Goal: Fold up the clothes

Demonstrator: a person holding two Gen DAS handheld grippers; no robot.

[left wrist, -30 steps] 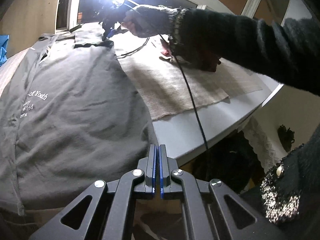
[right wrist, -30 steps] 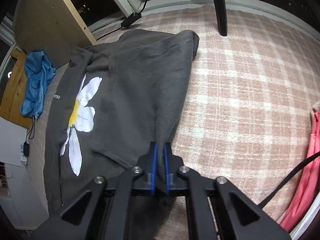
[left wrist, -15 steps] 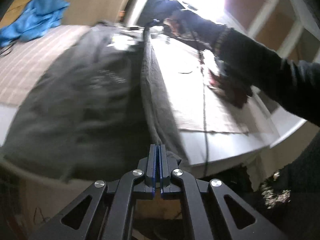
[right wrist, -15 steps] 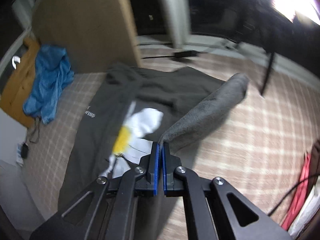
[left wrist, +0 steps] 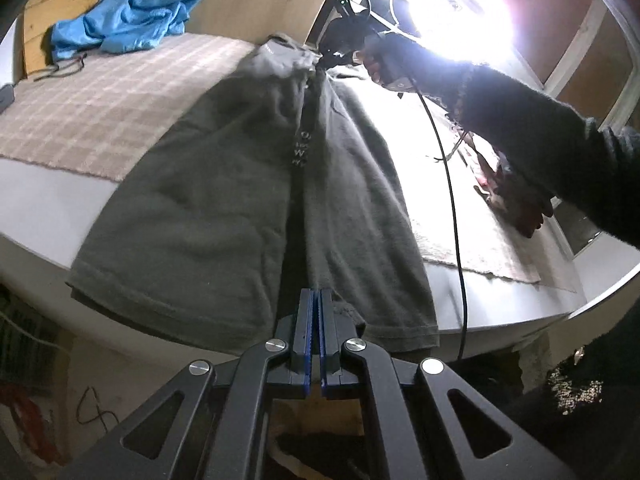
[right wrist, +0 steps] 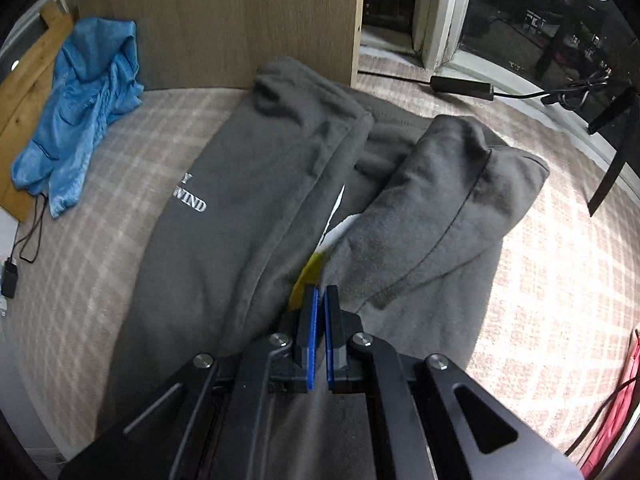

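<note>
Now both sides of the grey shirt [right wrist: 248, 208] are folded inward, each gripper's fingers [left wrist: 316, 320] [right wrist: 318, 320] still pinching fabric.

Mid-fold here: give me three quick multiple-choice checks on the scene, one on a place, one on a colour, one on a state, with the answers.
1. Where does the blue garment lie?
A. on the checked cover beside the wooden panel
B. on top of the grey shirt
C. on the floor

2. What colour is the lettering on the shirt?
A. red
B. white
C. black

3. How are the shirt's two sides?
A. spread flat
B. both folded in toward the middle
C. rolled up

Answers: 1 A, the blue garment sits apart from the shirt against the wooden panel. 2 B, the lettering reads white. 3 B, only a narrow strip of the print shows between the flaps.
</note>
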